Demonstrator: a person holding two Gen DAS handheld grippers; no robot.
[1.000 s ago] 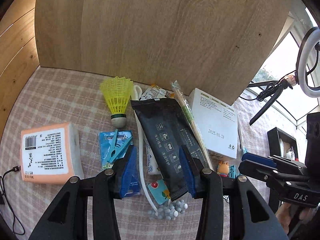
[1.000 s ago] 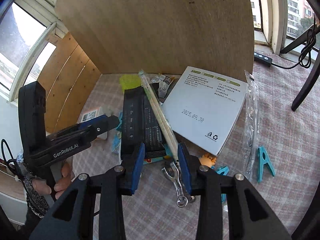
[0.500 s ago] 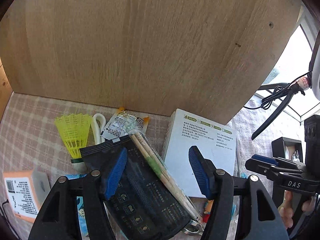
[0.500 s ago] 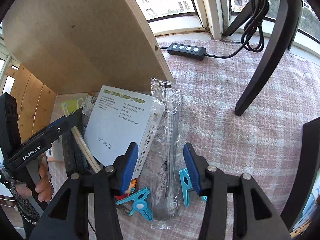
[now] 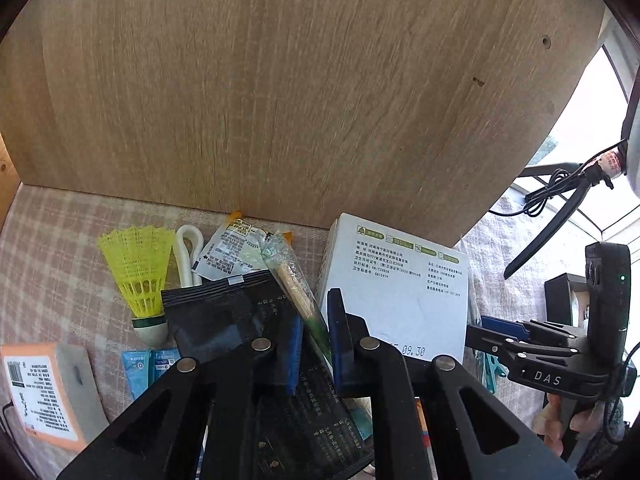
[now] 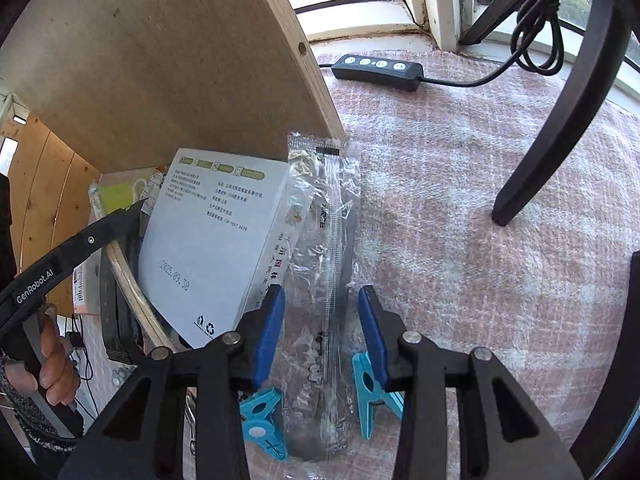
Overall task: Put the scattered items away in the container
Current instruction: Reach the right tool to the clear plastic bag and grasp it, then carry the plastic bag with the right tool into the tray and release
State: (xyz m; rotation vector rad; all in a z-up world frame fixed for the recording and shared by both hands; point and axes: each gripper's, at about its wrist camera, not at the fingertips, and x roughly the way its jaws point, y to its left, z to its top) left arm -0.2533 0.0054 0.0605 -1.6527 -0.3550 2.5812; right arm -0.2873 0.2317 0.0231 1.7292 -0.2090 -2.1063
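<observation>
Nearest in the left wrist view, the left hand-held gripper point(image 5: 314, 332) is closing, its blue pads almost together with the wrapped chopsticks point(image 5: 296, 284) between them. The grip falls partway along a long, thin bundle in a slick sleeve, so it may tilt or slide out when lifted. One pad sits over the black packet point(image 5: 224, 312) that the chopsticks lie across. If it catches that packet's edge, both could come up together or the packet could be dragged.

In the right wrist view, the right hand-held gripper point(image 6: 322, 320) is also closing, straddling a clear plastic packet point(image 6: 324, 240); the pads do not yet seem to press it. The film could crumple and slip free. Two blue pegs point(image 6: 260, 412) lie just beside the pads, and one could be pinched along with it. The packet's far edge lies against the white box point(image 6: 208, 240), which a pull might shift.

Farther out, the yellow shuttlecock point(image 5: 136, 264) and a printed sachet point(image 5: 230, 248) lie near the chopsticks' far end, at the foot of the upright wooden board point(image 5: 280, 80). A swinging tip could knock them or strike the board.

All these items are still on the cloth-covered tabletop point(image 6: 480, 200), whose edges are out of view. I cannot tell where the container is.
</observation>
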